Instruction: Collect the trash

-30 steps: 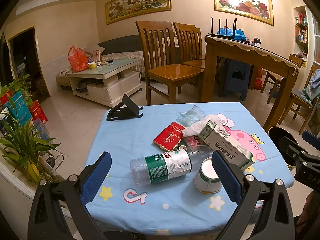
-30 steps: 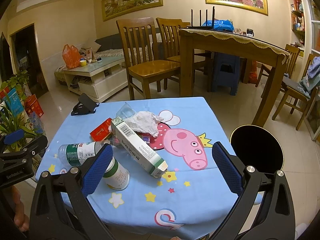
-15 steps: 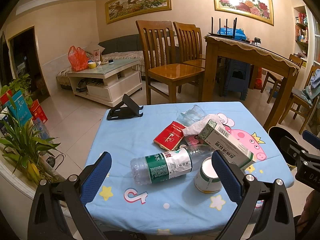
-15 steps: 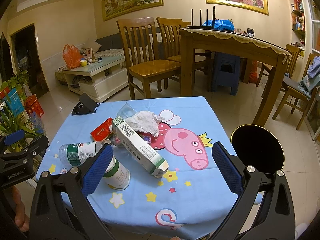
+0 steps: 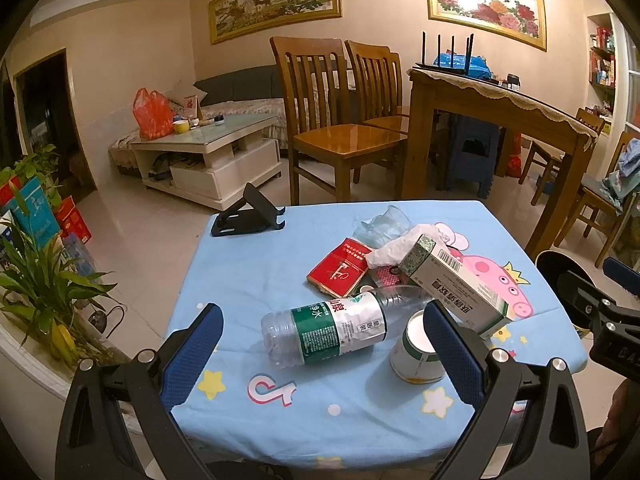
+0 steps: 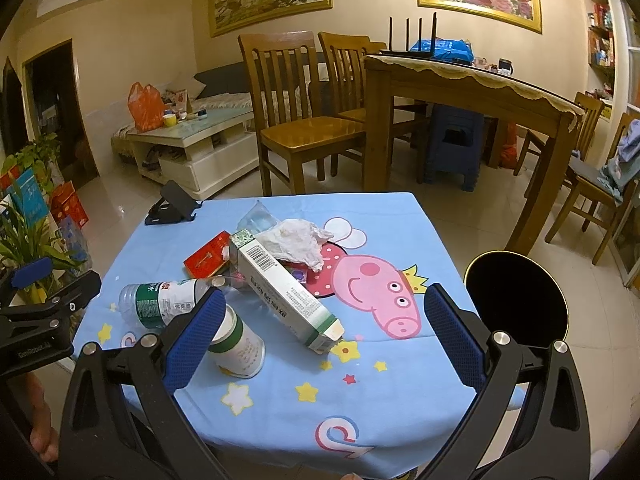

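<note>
Two grippers hang over the near edge of the blue table [image 5: 240, 264], both spread wide with nothing between the pads: the left gripper [image 5: 322, 346] at lower centre of its view, the right gripper [image 6: 324, 332] likewise. The trash sits mid-frame: a bottle [image 5: 332, 330] on its side, a cup [image 5: 416, 354] tipped beside it, a carton [image 6: 284, 284], a red pack [image 5: 340, 268] and a tissue [image 6: 298, 240] resting on the carton's far end. A black bin [image 6: 516, 296] waits at right, off the table.
</note>
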The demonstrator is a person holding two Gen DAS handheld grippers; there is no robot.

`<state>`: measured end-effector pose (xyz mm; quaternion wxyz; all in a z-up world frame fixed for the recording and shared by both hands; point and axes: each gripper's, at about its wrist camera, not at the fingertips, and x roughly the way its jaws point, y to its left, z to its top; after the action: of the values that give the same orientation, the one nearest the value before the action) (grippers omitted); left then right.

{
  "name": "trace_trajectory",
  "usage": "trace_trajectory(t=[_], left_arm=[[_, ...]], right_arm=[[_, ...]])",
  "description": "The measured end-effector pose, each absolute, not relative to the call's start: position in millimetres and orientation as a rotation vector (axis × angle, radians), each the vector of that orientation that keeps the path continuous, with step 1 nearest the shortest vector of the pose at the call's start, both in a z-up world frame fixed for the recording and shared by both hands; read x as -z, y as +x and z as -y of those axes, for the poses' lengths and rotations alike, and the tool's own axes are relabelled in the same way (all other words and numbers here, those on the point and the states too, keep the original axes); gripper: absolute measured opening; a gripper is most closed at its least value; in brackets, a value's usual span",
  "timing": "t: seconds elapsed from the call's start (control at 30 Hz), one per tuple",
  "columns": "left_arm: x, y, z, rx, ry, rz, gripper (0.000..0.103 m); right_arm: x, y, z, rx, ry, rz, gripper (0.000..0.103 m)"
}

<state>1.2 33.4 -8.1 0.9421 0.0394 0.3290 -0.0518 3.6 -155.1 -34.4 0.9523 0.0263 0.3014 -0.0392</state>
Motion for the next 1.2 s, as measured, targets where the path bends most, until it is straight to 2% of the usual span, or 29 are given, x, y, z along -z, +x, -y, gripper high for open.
trace_trajectory(t=[0.37, 0.57, 0.6, 0.63, 0.7, 0.8, 0.87, 0.97, 1.03, 1.2], left_arm=[[23, 18, -68, 0.069, 0.062, -0.715, 0.097], [61, 41, -128, 0.066, -0.075, -0.852, 0.097], [68, 44, -136, 0.058, -0.088, -0.871, 0.097], [77, 47, -145, 0.044, -0.096, -0.895, 0.097], [91, 51, -161, 0.019, -0.114, -0.933, 0.097], [99, 50, -172, 0.022, -0.13, -0.945, 0.097], [100, 48, -175, 0.041, -0.124, -0.938, 0.097], [98, 48, -169, 0.1, -0.086, -0.917, 0.097], [93, 51, -158, 0.138, -0.033, -0.894, 0.097], [82, 60, -132, 0.188, 0.058, -0.857, 0.097]], right_arm=[[53, 29, 144, -0.058, 0.051, -0.703, 0.098], [70, 63, 143, -0.146, 0.005, -0.771, 0.098], [74, 72, 137, -0.174, -0.028, -0.776, 0.093], [77, 81, 131, -0.181, -0.074, -0.785, 0.083], [91, 106, 119, -0.194, -0.163, -0.828, 0.07], [121, 152, 119, -0.21, -0.204, -0.957, 0.045], [132, 165, 124, -0.216, -0.185, -1.003, 0.045], [140, 167, 126, -0.267, -0.178, -1.024, 0.039], [137, 164, 130, -0.293, -0.148, -1.015, 0.031], [117, 150, 144, -0.331, -0.064, -0.974, 0.029]])
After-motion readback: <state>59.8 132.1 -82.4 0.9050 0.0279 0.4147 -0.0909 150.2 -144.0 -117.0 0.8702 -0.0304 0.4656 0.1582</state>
